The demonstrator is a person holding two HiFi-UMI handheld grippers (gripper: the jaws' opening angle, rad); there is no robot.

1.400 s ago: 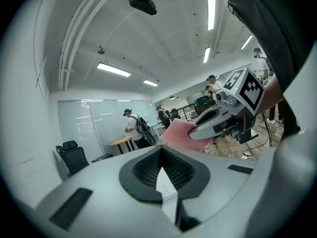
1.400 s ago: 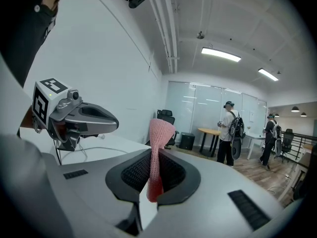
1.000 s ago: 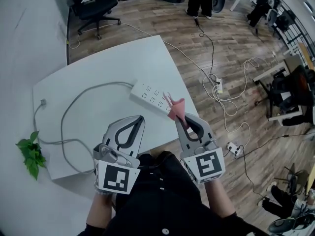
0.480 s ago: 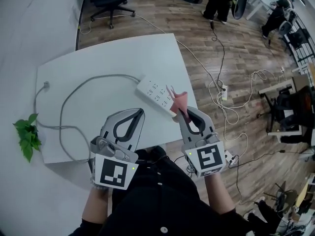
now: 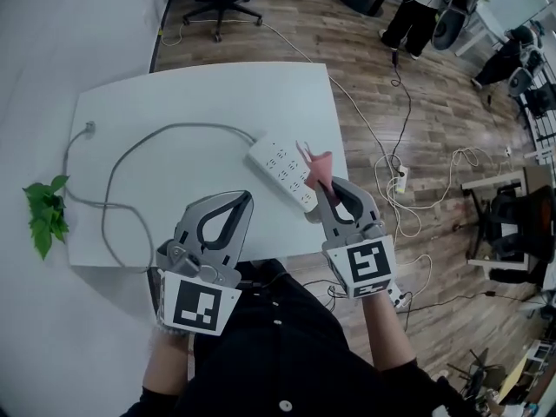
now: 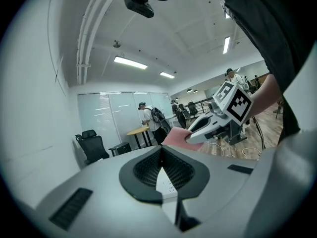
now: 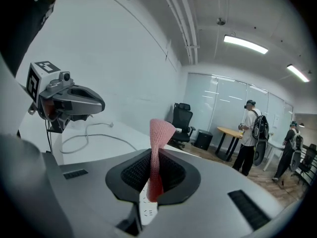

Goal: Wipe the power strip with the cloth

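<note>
- Power strip lying slantwise near right edge of white table; cable looping off to left.
- Pink cloth clamped upright in right gripper, over strip's near end.
- Left gripper closed on nothing, just short of strip.
- Same near end as a second ago; wipe likely barely begun.

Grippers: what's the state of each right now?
Left gripper: shut, nothing between its jaws.
Right gripper: shut on the pink cloth.
</note>
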